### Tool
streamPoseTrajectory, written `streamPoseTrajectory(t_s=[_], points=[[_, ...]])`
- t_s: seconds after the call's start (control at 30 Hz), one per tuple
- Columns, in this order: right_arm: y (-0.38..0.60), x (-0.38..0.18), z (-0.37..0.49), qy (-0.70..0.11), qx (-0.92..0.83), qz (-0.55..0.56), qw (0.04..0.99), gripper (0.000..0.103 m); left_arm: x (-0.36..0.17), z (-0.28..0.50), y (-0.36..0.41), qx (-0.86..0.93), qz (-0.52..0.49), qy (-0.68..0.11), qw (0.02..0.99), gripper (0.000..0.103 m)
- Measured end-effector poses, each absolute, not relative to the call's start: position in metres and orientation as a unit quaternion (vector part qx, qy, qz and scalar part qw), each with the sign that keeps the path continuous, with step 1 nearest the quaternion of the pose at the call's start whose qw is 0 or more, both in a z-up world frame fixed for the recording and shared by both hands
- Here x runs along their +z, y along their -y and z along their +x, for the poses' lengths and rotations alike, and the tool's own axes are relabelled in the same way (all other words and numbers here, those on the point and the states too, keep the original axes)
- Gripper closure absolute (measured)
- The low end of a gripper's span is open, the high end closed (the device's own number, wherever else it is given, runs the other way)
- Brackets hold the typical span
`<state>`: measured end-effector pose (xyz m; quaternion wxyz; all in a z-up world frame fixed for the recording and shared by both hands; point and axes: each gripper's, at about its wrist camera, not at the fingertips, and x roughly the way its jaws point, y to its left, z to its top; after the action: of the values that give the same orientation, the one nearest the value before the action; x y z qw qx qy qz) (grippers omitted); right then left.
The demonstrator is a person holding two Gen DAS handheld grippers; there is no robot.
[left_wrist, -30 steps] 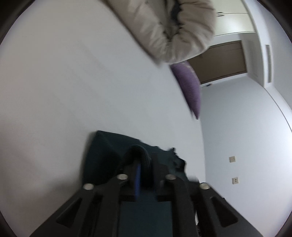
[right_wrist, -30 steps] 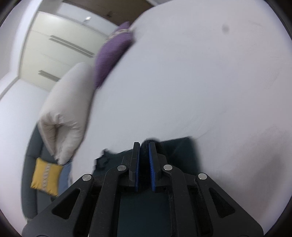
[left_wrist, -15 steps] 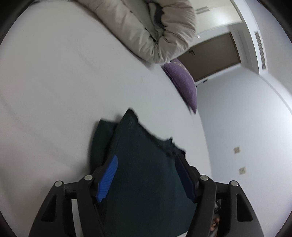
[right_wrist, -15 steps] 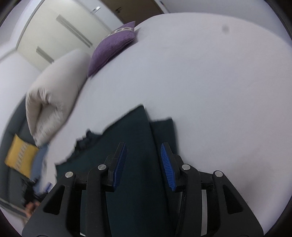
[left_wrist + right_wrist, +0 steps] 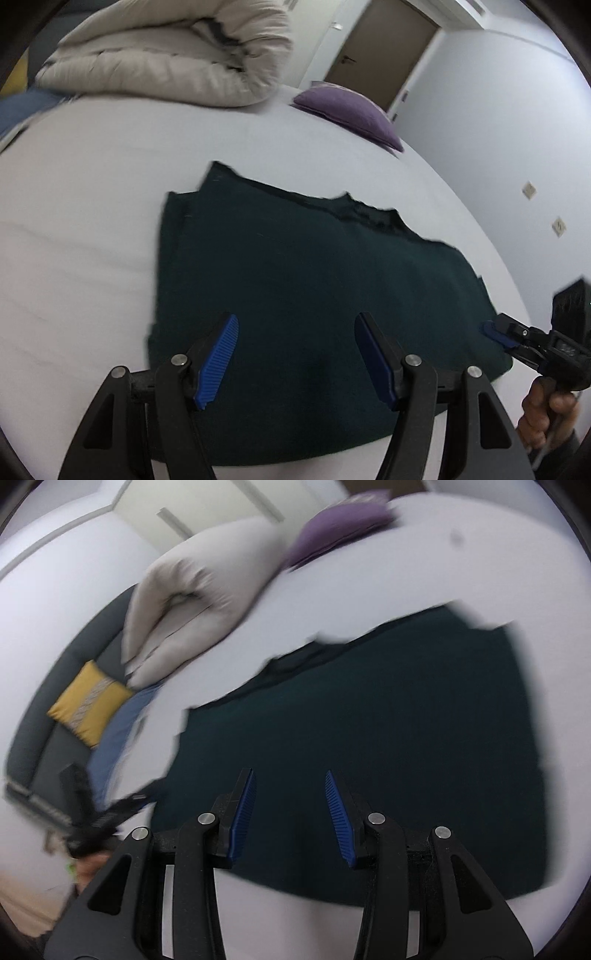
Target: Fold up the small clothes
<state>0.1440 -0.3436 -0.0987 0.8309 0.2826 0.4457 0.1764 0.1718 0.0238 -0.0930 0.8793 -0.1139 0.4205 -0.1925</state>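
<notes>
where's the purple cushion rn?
The purple cushion lies at the bed's far end, right of the rolled beige duvet in the left wrist view, beyond the dark green garment.

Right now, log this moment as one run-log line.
left gripper: open, empty | right gripper: open, empty | dark green knitted garment: folded, flat on white bed | both above its near edge

We're in a bedroom, in somebody's home. A wide white bed (image 5: 92,221) fills the view, with a rolled beige duvet (image 5: 173,55) and a purple cushion (image 5: 347,110) at its far end. Behind them we see a brown door (image 5: 384,48) and pale walls carrying small wall sockets (image 5: 529,190). On the other side there's a cream wardrobe (image 5: 207,513) and a dark grey sofa (image 5: 55,709) (yellow cushion (image 5: 88,709) on it).
</notes>
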Motion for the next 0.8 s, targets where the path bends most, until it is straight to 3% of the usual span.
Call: streamPoseTrajectory(t_s=[0.17, 0.27, 0.57, 0.8], points=[[0.285, -0.133, 0.136, -0.477, 0.218, 0.307, 0.794, 0.064, -0.108, 0.156, 0.003, -0.186, -0.068, -0.426, 0.883, 0.036], [0.292, -0.156, 0.128, -0.483, 0.203, 0.335, 0.783, 0.073, -0.119, 0.145, 0.003, -0.174, -0.038, -0.422, 0.889, 0.037], [0.421, -0.161, 0.054, -0.395, 0.068, 0.432, 0.808, 0.078, -0.123, 0.135, -0.048, -0.154, -0.037, -0.418, 0.894, 0.042], [0.458, -0.123, 0.019, -0.351, 0.022, 0.442, 0.825, 0.073, -0.105, 0.118, -0.086, -0.109, -0.052, -0.410, 0.904, 0.042]])
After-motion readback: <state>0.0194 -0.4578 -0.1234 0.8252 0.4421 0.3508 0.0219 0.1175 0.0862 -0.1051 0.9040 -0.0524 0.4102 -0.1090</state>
